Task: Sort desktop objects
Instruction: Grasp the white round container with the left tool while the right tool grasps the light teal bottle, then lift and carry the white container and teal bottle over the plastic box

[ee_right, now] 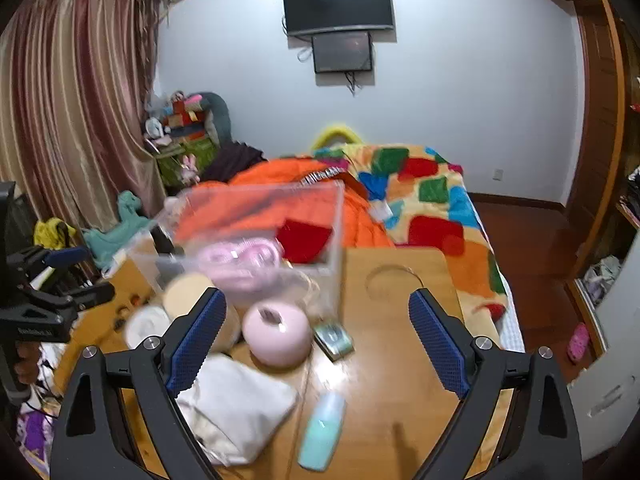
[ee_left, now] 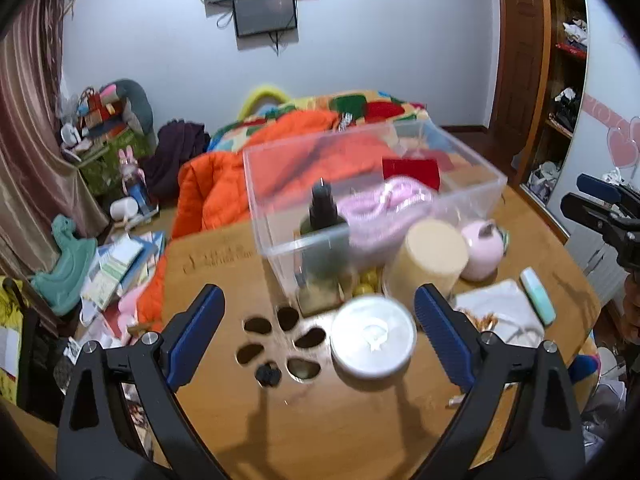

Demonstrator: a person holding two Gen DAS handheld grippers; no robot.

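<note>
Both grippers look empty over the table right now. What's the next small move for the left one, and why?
Probably ease the left gripper forward and down to straddle the white round tin. Its jaws stand wide with nothing between the pads, and the tin lies on the table just ahead of them, nearer than the clear bin where a pink item and a red one already sit.

Left wrist fisheye sits close above the wooden counter (ee_left: 224, 256), angled down over its near-left part, facing the clear plastic bin (ee_left: 372, 200), bed and far wall. Right wrist fisheye looks from the counter's right side, same heading, also close and tilted down. Both share the bin, pink round jar (ee_right: 278, 334), mint bottle (ee_right: 322, 432), wall TV (ee_right: 338, 4). Each view catches the other tool at its edge.
</note>
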